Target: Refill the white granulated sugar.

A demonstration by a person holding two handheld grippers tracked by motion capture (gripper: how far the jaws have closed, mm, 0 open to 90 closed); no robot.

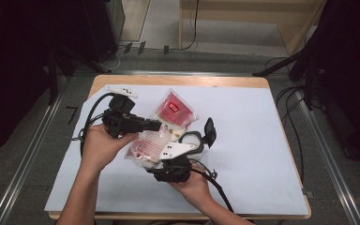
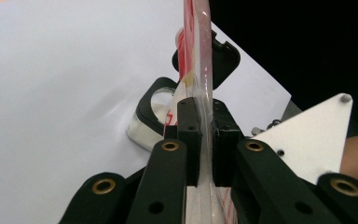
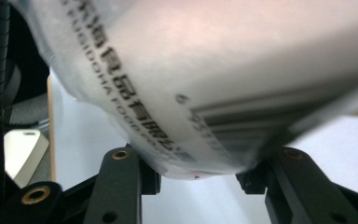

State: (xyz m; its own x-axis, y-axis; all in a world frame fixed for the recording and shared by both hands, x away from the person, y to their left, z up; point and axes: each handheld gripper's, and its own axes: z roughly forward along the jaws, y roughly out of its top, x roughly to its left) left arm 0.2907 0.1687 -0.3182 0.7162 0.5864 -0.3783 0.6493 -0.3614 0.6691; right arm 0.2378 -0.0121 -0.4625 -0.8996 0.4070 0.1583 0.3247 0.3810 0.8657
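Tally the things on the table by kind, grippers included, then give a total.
Red-and-white pouches: 1
Clear jars with a black flip lid: 1
Hand-held grippers, left gripper and right gripper: 2
White table covers: 1
Total: 5

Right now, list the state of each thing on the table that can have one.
Pouch: lifted, held between both grippers.
Left gripper: shut on the pouch's thin edge.
Right gripper: jaws around the pouch's bulging end.
Jar: black flip lid open.
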